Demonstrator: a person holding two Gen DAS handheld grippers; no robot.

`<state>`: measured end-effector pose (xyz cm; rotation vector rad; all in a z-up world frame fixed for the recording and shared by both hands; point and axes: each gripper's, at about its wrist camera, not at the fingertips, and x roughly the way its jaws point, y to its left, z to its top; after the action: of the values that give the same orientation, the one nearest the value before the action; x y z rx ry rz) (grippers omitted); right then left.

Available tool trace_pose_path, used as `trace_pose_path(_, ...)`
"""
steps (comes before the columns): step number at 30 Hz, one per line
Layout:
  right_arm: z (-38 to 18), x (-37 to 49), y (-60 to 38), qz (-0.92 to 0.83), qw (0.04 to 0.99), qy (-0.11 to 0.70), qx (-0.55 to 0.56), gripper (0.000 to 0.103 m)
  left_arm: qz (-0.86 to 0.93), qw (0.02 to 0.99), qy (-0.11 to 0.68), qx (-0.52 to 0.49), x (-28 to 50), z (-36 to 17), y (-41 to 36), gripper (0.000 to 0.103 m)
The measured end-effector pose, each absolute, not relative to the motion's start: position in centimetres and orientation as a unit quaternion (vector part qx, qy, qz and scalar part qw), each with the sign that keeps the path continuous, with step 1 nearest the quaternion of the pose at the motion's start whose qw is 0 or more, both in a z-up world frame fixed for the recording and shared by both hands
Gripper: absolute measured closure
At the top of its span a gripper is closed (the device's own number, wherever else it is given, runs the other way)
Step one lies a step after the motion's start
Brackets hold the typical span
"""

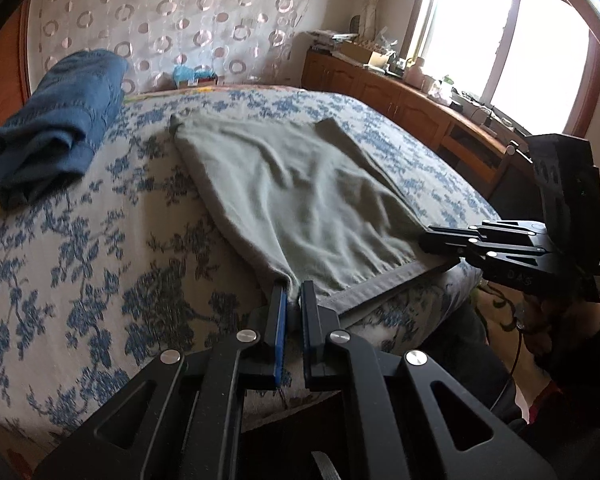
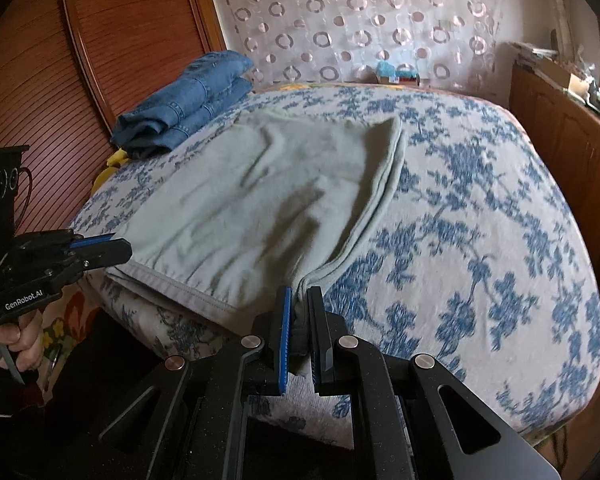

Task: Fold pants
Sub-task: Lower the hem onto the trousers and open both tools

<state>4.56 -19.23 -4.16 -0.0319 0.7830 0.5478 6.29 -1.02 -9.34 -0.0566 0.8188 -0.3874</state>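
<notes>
I see the pants (image 1: 300,204) spread flat on the bed (image 1: 100,264), waistband along the near edge. My left tongs (image 1: 293,294) are clamped on the waistband's left corner, and my right tongs (image 2: 299,300) pinch its right corner, cloth bunched between the pads. Folded jeans (image 2: 188,104) sit at the bed's far left, apart from the pants. A wooden cabinet (image 1: 400,96) runs under the window (image 1: 500,28).

Black left gripper (image 1: 293,292) and right gripper (image 2: 299,296) have blue-edged fingers, silver screws, white "GenRobot.AI" lettering.
</notes>
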Motion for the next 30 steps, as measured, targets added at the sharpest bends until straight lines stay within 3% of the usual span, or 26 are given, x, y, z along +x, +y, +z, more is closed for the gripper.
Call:
trace_pose_path(6,-4.0,4.9,-19.1,0.258,0.891,0.374,-0.011,0.095,-0.178,0.894,0.409,-0.029,6.3,-10.1,-1.2,0.093)
trace_pose_path(14,-5.1,3.7,-19.1,0.249,0.897,0.366,-0.012,0.094,-0.153,0.900,0.407,-0.032,6.8,-10.6,-0.4,0.063)
trace_pose_path(16,-5.2,3.5,-19.1,0.244,0.899,0.364,-0.015,0.090,-0.151,0.901,0.405,-0.030,6.7,-10.6,-0.4,0.060)
trace_pose_path(21,-5.1,2.9,-18.6,0.229,0.905,0.358,-0.033,0.082,-0.147,0.905,0.398,-0.025,6.6,-10.7,-0.5,0.060)
trace_pose_path(27,-5.1,2.5,-18.3,0.222,0.908,0.353,-0.039,0.081,-0.145,0.908,0.392,-0.020,6.6,-10.7,-0.8,0.058)
trace_pose_path(30,-5.1,2.5,-18.5,0.224,0.909,0.350,-0.038,0.081,-0.159,0.905,0.394,-0.031,6.7,-10.7,-0.7,0.076)
